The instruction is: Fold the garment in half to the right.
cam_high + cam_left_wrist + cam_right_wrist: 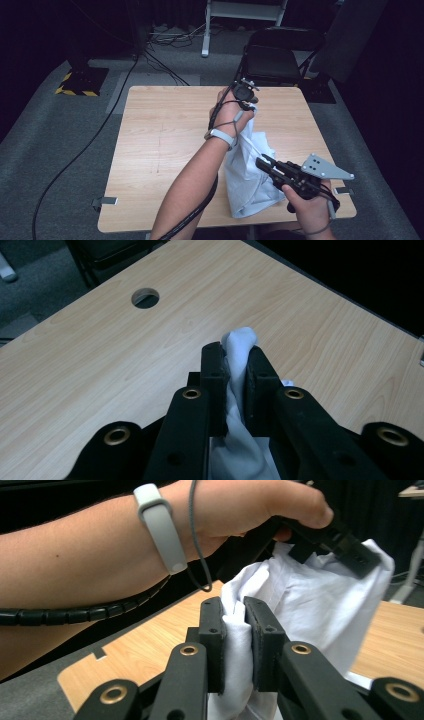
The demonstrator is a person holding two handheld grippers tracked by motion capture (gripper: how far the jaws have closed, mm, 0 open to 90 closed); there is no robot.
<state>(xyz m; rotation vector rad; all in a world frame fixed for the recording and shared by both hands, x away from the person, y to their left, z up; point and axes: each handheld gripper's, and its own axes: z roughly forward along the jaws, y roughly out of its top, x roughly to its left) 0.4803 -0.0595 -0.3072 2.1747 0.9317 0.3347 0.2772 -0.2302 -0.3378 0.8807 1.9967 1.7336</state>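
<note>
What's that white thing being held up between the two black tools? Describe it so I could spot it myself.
Start at the light wooden table and look to its right half. There a white cloth hangs bunched, pinched at the top by the left gripper and lower down by the right gripper. It is the one soft, white, crumpled thing among hard black tools.

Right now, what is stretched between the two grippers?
The white cloth spans the gap: the left gripper pinches one bunch, the right gripper another. The right gripper view shows it best, above the wooden table.
</note>
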